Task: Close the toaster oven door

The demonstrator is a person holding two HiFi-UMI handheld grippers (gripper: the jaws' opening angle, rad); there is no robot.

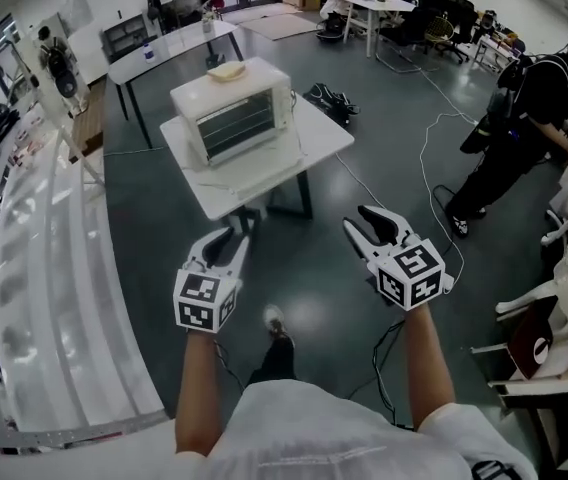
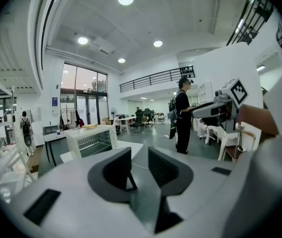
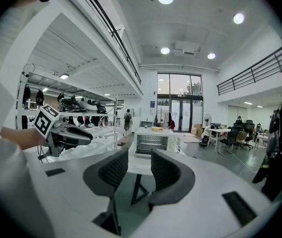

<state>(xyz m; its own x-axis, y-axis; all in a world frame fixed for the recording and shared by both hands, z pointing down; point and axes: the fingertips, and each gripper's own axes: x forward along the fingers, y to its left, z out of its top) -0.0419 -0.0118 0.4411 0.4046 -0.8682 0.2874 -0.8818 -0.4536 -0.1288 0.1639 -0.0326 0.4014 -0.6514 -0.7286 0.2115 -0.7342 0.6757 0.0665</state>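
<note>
A white toaster oven [image 1: 232,113] stands on a small white table [image 1: 264,180] ahead of me. Its glass door is upright against the front, and a pale yellow thing [image 1: 226,70] lies on top. Both grippers hang in the air over the floor, well short of the table. My left gripper [image 1: 226,248] is open with nothing between its jaws, and so is my right gripper [image 1: 364,230]. In the left gripper view the oven [image 2: 90,140] shows far off beyond the gripper [image 2: 138,162]. The right gripper view has the oven [image 3: 152,142] straight past the gripper [image 3: 139,165].
White shelving [image 1: 34,268] runs along the left. A person in black [image 1: 524,138] stands at the right, near a chair [image 1: 554,318]. Cables [image 1: 434,168] trail over the grey floor. A second table [image 1: 169,48] stands behind the oven table.
</note>
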